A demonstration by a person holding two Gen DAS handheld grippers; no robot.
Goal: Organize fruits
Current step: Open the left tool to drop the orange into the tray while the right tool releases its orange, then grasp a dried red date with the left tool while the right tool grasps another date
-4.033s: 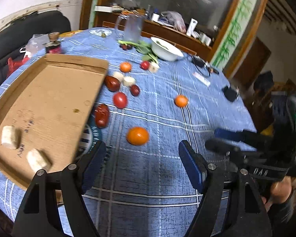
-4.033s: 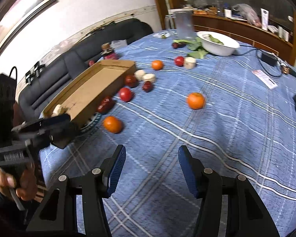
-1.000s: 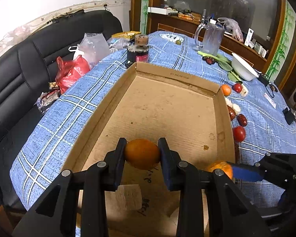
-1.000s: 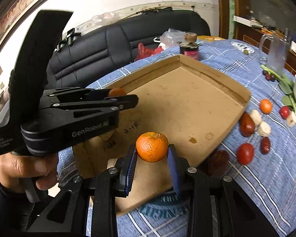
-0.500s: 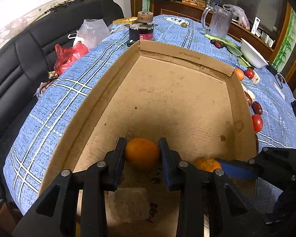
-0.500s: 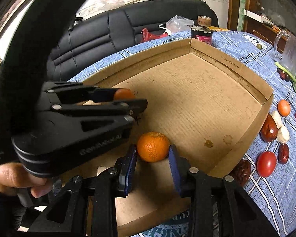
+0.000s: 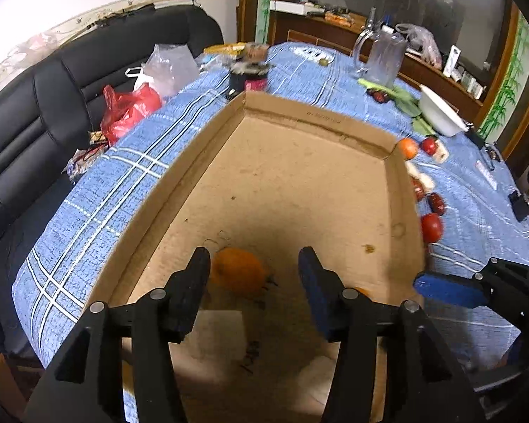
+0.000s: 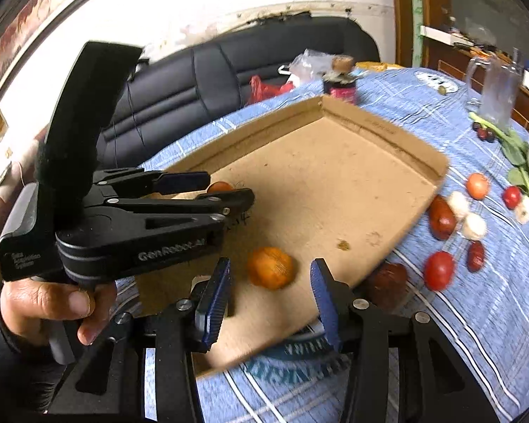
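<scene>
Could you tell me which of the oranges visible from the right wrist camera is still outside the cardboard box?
The small orange on the blue tablecloth, beyond the cardboard box's far right corner, near the red fruits. The other oranges lie on the box floor by the grippers.

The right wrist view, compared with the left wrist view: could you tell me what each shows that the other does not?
Only the right wrist view shows the person's hand holding the left gripper and the framed picture on the wall. Only the left wrist view shows a black device near the table's far edge. Both share the cardboard tray, an orange between the opening right gripper, and the glass pitcher.
</scene>
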